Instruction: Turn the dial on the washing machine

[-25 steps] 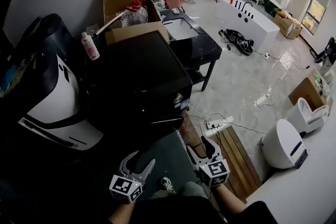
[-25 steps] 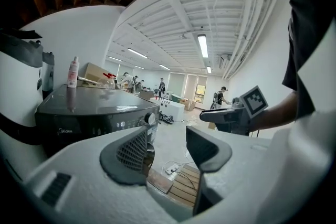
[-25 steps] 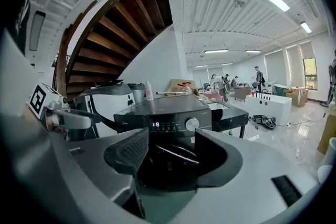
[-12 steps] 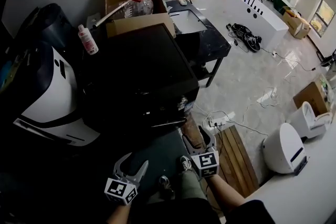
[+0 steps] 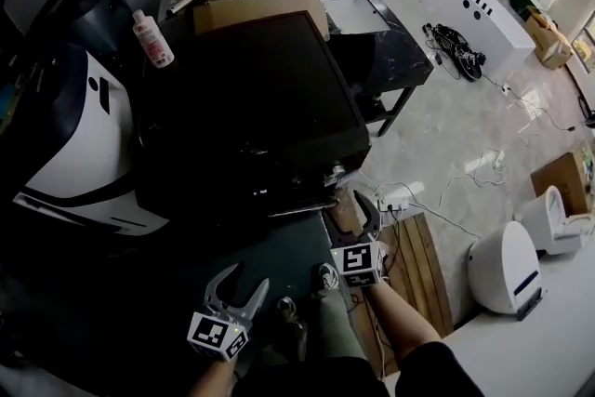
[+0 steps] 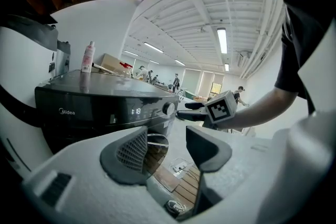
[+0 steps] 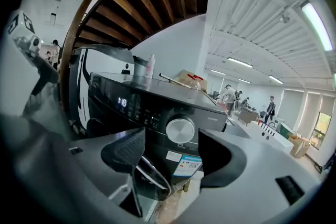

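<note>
Plainly, the right gripper view shows most: the silver dial sits at the right end of the washer's dark control strip, framed in the gap between that gripper's jaws but ahead of them, untouched. The right gripper stands released; its jaws have just been opening, with nothing between the pads. The left gripper view adds the side-on relation: the right gripper's tips are just beside the dial, short of it, and a lit display glows left of the knob. The left gripper is also released and empty, held lower and well apart from the panel. From the head view the washer front is seen nearly edge-on, so the dial is hard to pick out there.

A bottle stands at the back left of the washer's flat black top. A cardboard box sits behind it, a white appliance to its left. Wooden planks and a power strip lie on the glossy floor. People stand far off across the room.
</note>
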Action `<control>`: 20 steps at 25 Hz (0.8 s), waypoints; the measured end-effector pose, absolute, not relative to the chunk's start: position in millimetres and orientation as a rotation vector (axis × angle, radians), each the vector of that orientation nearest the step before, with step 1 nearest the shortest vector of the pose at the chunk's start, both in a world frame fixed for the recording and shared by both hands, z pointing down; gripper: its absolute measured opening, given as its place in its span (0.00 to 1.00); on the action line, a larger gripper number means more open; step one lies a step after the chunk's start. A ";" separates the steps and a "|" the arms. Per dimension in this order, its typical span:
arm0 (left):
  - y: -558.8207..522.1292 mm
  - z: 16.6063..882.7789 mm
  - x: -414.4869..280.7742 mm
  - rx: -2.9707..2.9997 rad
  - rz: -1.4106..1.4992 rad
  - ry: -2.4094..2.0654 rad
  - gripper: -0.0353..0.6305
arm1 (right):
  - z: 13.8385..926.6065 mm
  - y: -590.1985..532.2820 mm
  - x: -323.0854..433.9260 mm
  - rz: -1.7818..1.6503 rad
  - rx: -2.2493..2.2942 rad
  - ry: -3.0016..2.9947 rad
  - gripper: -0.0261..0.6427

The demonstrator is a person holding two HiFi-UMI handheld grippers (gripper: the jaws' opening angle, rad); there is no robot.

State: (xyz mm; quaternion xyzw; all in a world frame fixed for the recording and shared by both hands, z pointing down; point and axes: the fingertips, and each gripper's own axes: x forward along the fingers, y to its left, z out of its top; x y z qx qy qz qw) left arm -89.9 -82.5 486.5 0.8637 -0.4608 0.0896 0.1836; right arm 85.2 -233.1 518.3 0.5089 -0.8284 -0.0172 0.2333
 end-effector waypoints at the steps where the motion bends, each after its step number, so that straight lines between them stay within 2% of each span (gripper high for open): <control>1: -83.0 489.8 -88.6 2.433 0.256 -1.295 0.39 | 521.7 -239.7 84.3 -0.079 1.390 -2.258 0.48; 20: -83.8 541.3 -92.2 2.378 0.287 -1.246 0.38 | 550.2 -298.3 74.3 -0.360 1.329 -2.126 0.49</control>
